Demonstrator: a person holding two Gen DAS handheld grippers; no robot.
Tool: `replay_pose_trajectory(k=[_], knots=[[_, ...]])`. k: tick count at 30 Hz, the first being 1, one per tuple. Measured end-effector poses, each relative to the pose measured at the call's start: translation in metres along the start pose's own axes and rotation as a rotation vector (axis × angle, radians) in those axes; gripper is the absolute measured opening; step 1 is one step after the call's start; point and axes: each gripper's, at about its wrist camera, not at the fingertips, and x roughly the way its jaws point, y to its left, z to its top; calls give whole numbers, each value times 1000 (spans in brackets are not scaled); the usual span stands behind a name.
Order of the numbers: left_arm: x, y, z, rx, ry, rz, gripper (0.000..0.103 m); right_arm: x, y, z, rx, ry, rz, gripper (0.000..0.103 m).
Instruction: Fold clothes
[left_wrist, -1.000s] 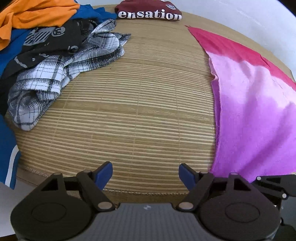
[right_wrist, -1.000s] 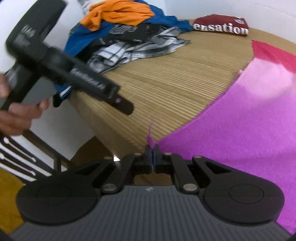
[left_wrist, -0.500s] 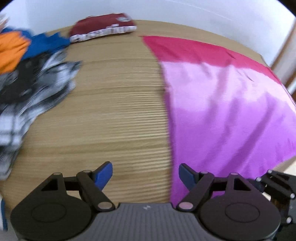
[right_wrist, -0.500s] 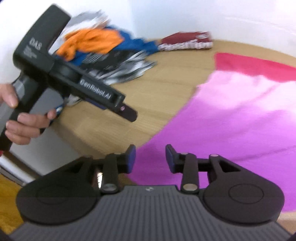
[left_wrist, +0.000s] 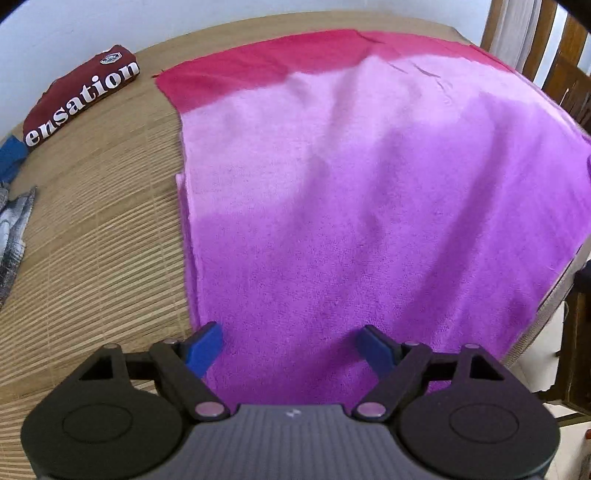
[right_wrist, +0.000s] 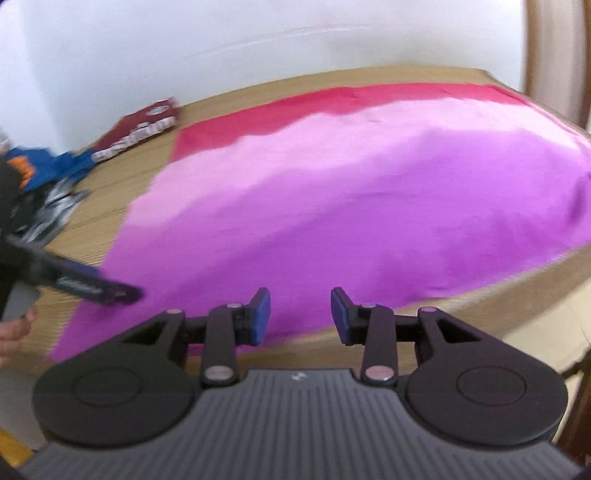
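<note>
At the left of the table (left_wrist: 92, 258), on its slatted bamboo mat, we see the folded maroon shirt (left_wrist: 79, 98) lying well apart from the work, with the heap of unfolded clothes (right_wrist: 48, 192) at the far left edge. Both are where they were a second ago.

What has changed is the purple towel (left_wrist: 369, 221). A second ago we pinch its near left corner in our right tool (right_wrist: 300, 317); now that corner lies flat on the table and the towel is spread wide, its red band along the far side and its right edge draping over the table's rim.

Our left tool (left_wrist: 290, 345) has swung from over bare mat to over the towel's near left part. Its jaws have just been opening a little further and stand wide, nothing between them.

Our right tool has let go: its jaws have just been opening, now stand about half apart and empty, and hang off the near edge.

We judge the spreading done; the next step is likely to take two corners for the first fold.
</note>
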Motion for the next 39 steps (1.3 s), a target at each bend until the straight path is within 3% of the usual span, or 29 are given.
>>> replay_pose_trajectory(k=[7,11,14,19,27,35,39], knots=[[2,1,2,-105,45,50,95,12,-104,17,198,-6,-48,39],[2,2,2,-165,67,76,98,25,-169,22,440,-12,-6,40],[3,5,2,-196,76,80,99,30,-192,20,513,-26,1,41],[3,6,1,-205,87,84,99,40,-200,20,541,-36,41,41],[2,6,1,-182,90,80,99,44,-201,15,565,-55,-11,40],[5,5,3,-155,89,73,99,46,-204,29,502,-98,-44,41],[6,7,3,-152,87,67,99,46,-193,32,458,-104,-4,41]])
